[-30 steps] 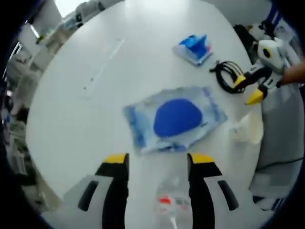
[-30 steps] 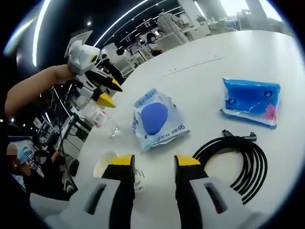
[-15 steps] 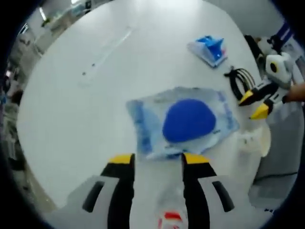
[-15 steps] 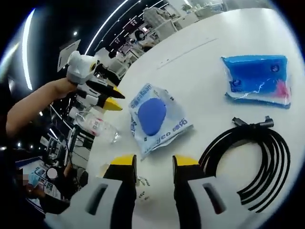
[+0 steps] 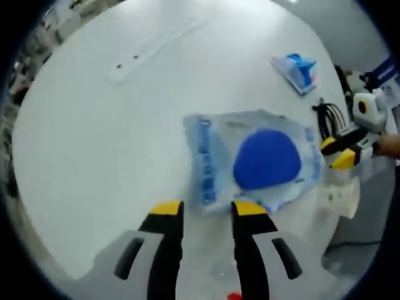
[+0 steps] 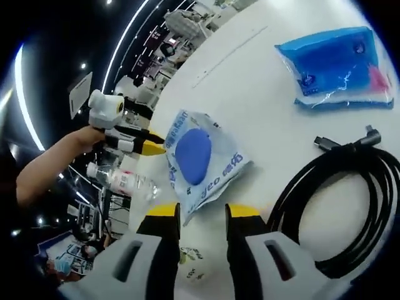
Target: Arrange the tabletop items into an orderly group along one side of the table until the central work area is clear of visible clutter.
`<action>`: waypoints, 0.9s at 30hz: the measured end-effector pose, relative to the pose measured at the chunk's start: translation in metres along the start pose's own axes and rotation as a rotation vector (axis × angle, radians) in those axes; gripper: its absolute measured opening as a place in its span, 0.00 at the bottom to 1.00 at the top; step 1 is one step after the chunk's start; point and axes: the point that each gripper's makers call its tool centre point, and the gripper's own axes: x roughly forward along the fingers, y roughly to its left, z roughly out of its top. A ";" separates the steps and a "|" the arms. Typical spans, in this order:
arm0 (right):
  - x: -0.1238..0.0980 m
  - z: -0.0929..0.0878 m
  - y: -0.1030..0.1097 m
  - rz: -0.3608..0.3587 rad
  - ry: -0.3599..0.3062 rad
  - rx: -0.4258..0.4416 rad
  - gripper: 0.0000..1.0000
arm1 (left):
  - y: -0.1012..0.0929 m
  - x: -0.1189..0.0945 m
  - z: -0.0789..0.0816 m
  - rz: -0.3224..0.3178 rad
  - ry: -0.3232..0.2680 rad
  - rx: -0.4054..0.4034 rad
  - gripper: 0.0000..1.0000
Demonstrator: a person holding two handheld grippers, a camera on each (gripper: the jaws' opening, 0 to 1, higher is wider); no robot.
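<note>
Two grippers converging on clear packet with blue pad [image 5: 259, 164], mid-table. Left gripper [image 5: 206, 209] at packet's near edge, jaws narrowly parted, gripping nothing; right gripper [image 6: 196, 213] likewise. Coiled black cable [image 6: 340, 203], blue pouch [image 6: 337, 65] alongside. Likely reach-to-grasp step; next calls for pinching packet edge.

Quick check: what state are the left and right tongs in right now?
Left tongs: open, narrow gap, holding nothing.
Right tongs: open, narrow gap, holding nothing.
</note>
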 end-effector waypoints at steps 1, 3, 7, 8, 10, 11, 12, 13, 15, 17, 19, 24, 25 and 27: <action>0.001 0.000 0.000 0.002 0.001 0.005 0.27 | -0.001 0.002 0.002 -0.014 -0.009 -0.008 0.28; 0.005 0.000 0.001 0.005 0.001 0.013 0.26 | -0.001 0.004 0.004 -0.025 -0.015 -0.019 0.27; 0.010 0.000 0.002 0.011 0.003 0.025 0.24 | -0.001 0.008 0.004 -0.035 -0.010 -0.032 0.21; 0.012 0.001 0.003 0.014 0.003 0.030 0.23 | -0.001 0.009 0.004 -0.037 -0.008 -0.031 0.21; 0.019 0.002 0.004 0.021 0.006 0.045 0.22 | -0.001 0.012 0.004 -0.041 -0.006 -0.044 0.20; 0.020 0.001 0.004 0.023 0.007 0.049 0.22 | -0.001 0.013 0.003 -0.041 -0.005 -0.046 0.20; 0.021 0.001 0.004 0.022 0.009 0.052 0.21 | -0.001 0.013 0.004 -0.042 -0.008 -0.045 0.19; 0.022 -0.001 0.004 0.017 0.018 0.053 0.19 | -0.001 0.013 0.004 -0.040 -0.008 -0.048 0.18; 0.023 -0.002 0.004 0.018 0.020 0.042 0.10 | -0.001 0.013 0.003 -0.042 -0.005 -0.049 0.13; 0.023 -0.001 0.004 0.012 0.014 0.028 0.08 | -0.001 0.013 0.002 -0.037 -0.007 -0.046 0.10; 0.021 0.000 0.004 0.007 0.012 0.018 0.05 | 0.001 0.011 0.002 -0.026 -0.011 -0.053 0.05; 0.015 0.003 0.006 -0.001 0.002 -0.006 0.01 | -0.004 0.002 0.005 -0.038 -0.016 -0.071 0.02; 0.013 0.002 0.007 0.001 0.011 -0.024 0.00 | -0.005 0.001 0.006 -0.039 -0.018 -0.072 0.02; 0.011 0.003 0.008 0.004 0.016 -0.051 0.00 | -0.008 -0.003 0.008 -0.041 -0.025 -0.068 0.01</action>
